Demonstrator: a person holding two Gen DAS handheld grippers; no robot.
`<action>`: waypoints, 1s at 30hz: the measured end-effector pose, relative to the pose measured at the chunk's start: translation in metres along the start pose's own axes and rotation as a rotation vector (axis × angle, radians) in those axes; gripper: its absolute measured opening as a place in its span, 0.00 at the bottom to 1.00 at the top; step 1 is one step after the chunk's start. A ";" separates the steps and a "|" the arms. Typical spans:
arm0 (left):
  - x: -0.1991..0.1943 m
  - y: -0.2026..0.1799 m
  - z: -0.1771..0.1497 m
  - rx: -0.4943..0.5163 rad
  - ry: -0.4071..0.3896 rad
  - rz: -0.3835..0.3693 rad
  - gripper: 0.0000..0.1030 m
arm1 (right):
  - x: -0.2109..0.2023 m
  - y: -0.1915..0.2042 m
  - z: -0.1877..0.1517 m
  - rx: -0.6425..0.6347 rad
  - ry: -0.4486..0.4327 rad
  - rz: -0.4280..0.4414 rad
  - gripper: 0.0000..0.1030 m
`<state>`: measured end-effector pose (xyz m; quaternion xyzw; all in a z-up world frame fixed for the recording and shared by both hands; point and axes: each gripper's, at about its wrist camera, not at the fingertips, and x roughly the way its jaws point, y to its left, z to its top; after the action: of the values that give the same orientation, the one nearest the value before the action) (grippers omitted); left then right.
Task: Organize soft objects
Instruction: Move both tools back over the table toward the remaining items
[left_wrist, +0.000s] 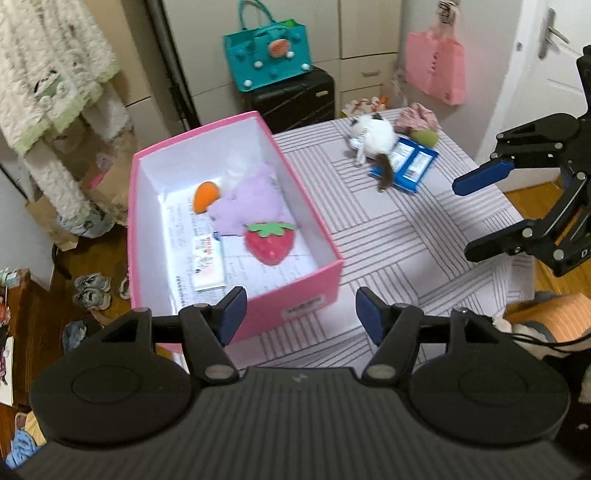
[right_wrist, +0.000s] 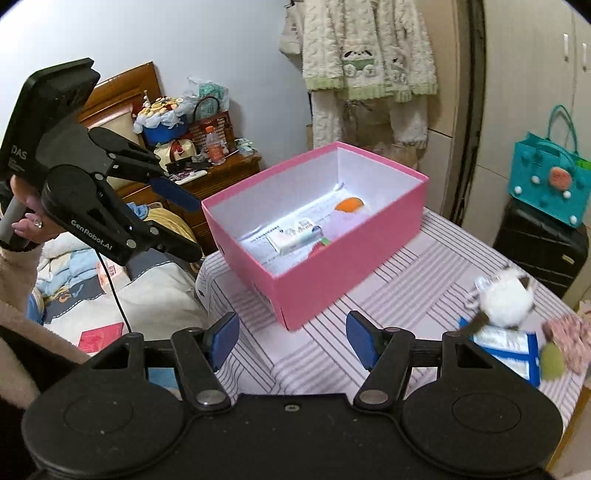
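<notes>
A pink box (left_wrist: 306, 280) (right_wrist: 332, 273) stands on the striped table cover (left_wrist: 406, 236) (right_wrist: 424, 280). Inside it lie a red strawberry plush (left_wrist: 270, 242), a purple plush (left_wrist: 251, 201), an orange plush (left_wrist: 206, 195) (right_wrist: 350, 205) and a small white pack (left_wrist: 208, 264) (right_wrist: 295, 234). A white plush cat (left_wrist: 373, 138) (right_wrist: 504, 297) lies on a blue packet (left_wrist: 408, 164) (right_wrist: 517, 345) at the table's far side, beside a green plush piece (left_wrist: 426, 137) (right_wrist: 552, 360) and pink patterned cloth (left_wrist: 417, 116) (right_wrist: 570, 338). My left gripper (left_wrist: 300, 314) (right_wrist: 188, 227) hangs open over the box's near corner, nothing between its fingers. My right gripper (right_wrist: 291, 334) (left_wrist: 469, 218) is open and empty above the table.
A teal bag (left_wrist: 269, 55) (right_wrist: 550, 181) sits on a black suitcase (left_wrist: 295, 96) (right_wrist: 539, 251). A pink bag (left_wrist: 436, 68) hangs by the door. A fleece garment (left_wrist: 48, 66) (right_wrist: 369, 48) hangs behind the box. A bed (right_wrist: 122, 288) and cluttered nightstand (right_wrist: 218, 173) lie left.
</notes>
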<state>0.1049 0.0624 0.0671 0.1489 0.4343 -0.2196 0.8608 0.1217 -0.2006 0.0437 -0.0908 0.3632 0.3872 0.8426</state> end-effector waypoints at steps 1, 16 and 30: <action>0.000 -0.004 0.000 0.009 0.000 -0.003 0.63 | -0.003 0.000 -0.004 0.005 -0.003 -0.003 0.67; 0.029 -0.061 0.002 0.105 0.029 -0.142 0.63 | -0.020 -0.020 -0.065 0.076 -0.014 -0.092 0.69; 0.082 -0.118 0.029 0.178 -0.014 -0.218 0.63 | -0.021 -0.086 -0.117 0.115 -0.027 -0.183 0.71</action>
<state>0.1079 -0.0721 0.0091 0.1750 0.4206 -0.3503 0.8184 0.1110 -0.3227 -0.0370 -0.0697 0.3637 0.2882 0.8831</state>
